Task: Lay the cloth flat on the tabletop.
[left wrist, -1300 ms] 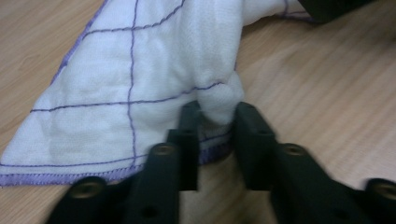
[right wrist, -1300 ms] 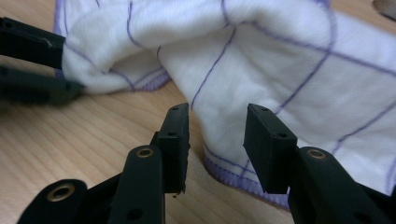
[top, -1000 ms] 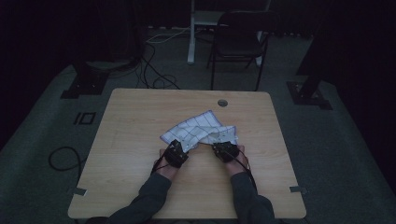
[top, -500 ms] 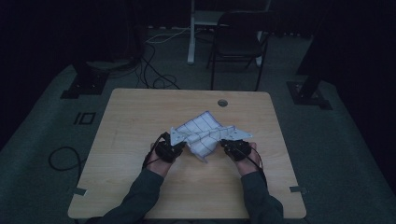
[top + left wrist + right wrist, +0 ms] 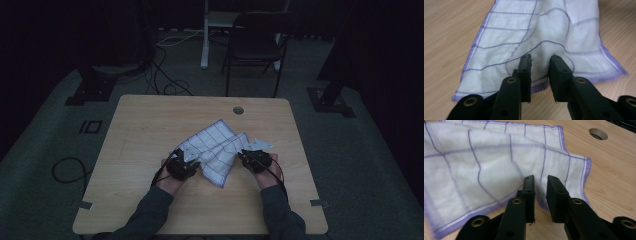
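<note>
A white cloth with thin purple grid lines and a purple hem (image 5: 216,150) lies crumpled and partly folded on the wooden table (image 5: 150,125). My left gripper (image 5: 189,161) is at the cloth's left edge and my right gripper (image 5: 246,157) at its right edge. In the left gripper view the jaws (image 5: 540,60) have just been opening; a fold of the cloth (image 5: 524,37) sits in the gap, loose from the pads. In the right gripper view the jaws (image 5: 540,180) have also just been opening, with the cloth's (image 5: 474,165) hem lying slack between the tips.
A round cable hole (image 5: 238,110) is in the table's far side, beyond the cloth. A dark chair (image 5: 255,45) and cables stand on the floor behind the table. Bare wood surrounds the cloth on all sides.
Both hands have moved apart from the cloth's near edge to its two sides. The cloth has been drawn together into a looser fold with one corner pointing at the person.
</note>
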Motion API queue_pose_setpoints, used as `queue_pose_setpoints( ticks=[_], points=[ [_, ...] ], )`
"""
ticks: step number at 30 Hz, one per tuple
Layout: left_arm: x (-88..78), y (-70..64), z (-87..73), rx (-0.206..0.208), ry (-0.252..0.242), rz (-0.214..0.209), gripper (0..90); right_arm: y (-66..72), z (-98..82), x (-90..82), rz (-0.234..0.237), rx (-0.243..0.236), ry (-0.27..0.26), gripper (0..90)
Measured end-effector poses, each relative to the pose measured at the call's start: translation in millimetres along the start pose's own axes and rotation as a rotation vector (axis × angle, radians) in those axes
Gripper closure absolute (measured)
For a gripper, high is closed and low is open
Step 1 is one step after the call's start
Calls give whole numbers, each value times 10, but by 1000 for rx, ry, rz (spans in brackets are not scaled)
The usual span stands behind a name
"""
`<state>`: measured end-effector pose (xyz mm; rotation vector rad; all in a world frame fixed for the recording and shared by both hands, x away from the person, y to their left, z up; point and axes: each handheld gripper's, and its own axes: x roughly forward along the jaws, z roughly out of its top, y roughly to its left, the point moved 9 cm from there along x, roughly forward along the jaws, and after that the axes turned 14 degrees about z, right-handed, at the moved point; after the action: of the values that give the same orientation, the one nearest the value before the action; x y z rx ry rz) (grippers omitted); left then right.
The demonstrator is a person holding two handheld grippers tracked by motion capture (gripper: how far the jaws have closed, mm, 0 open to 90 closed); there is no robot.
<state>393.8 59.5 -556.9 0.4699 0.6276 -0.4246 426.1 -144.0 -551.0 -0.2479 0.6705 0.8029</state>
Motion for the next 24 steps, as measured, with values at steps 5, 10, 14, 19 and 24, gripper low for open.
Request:
queue_pose_setpoints(
  ticks=[5, 10, 14, 19, 24],
  points=[
    [-95, 105, -9, -24, -25, 8, 675, 110, 0, -35, 13, 12, -28, 715],
    [-157, 210, 30, -37, -49, 31, 671, 331, -22, 76, 68, 6, -28, 688],
    [-116, 293, 42, -50, -50, 43, 674, 418, -44, 187, 89, 14, -21, 670],
    [109, 416, 43, -77, -54, 57, 663, 534, -107, 379, 116, 53, -17, 655],
    [329, 484, 50, -67, -38, 69, 663, 555, -150, 506, 98, 57, 6, 643]
  ],
)
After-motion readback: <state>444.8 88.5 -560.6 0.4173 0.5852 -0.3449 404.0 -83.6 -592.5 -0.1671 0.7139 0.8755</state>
